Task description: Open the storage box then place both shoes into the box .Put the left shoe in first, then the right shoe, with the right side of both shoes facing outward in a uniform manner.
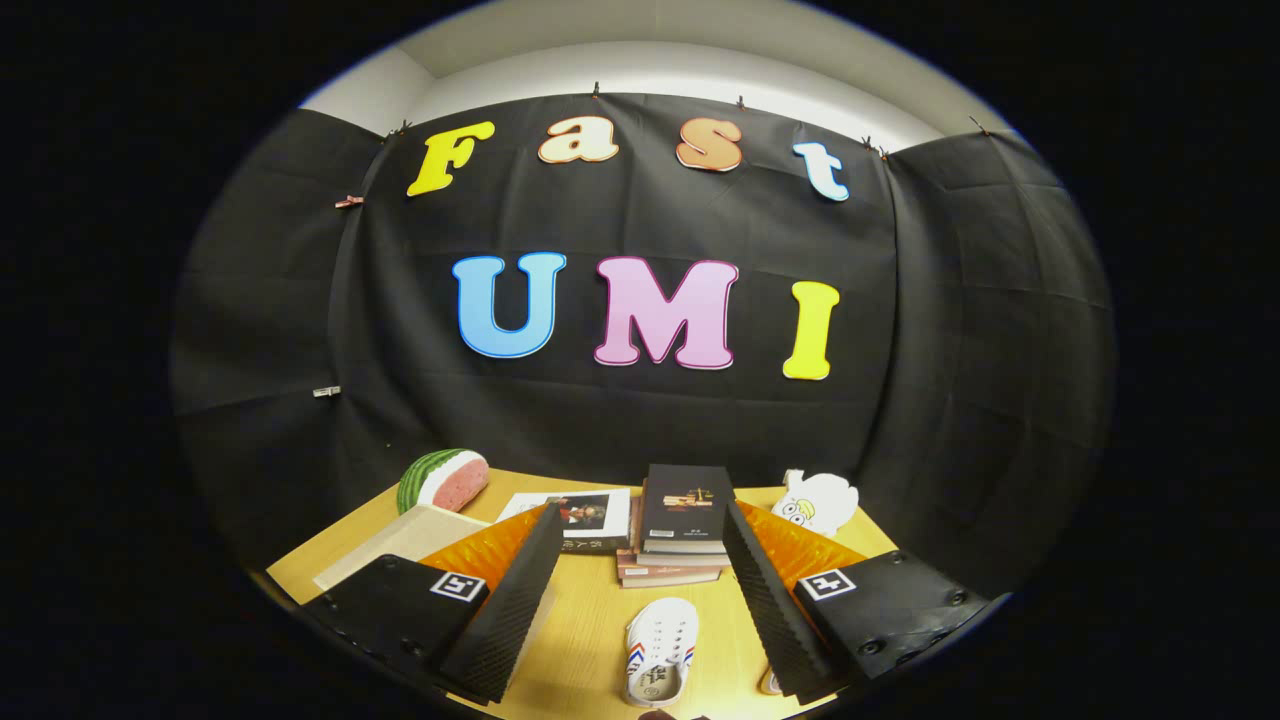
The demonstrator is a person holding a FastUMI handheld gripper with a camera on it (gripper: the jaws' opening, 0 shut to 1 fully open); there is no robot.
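On the wooden table (590,640), farthest left against the black cloth wall, lies a watermelon-slice toy (443,478), its green rind up and pink flesh facing right. Just ahead of it rests a pale closed book (398,545), partly hidden by the left finger (515,600). Next comes a flat book or magazine with a portrait on its cover (585,515), then a stack of books (680,530) topped by a dark hardcover, standing beyond the fingers. The gripper (640,520) hovers over the table with its jaws spread wide and nothing held. Between the fingers, near their bases, a white canvas shoe (660,650) lies on the table, toe pointing toward the book stack. Right of the stack, behind the right finger (765,600), a white cartoon-faced plush toy (815,500) sits.
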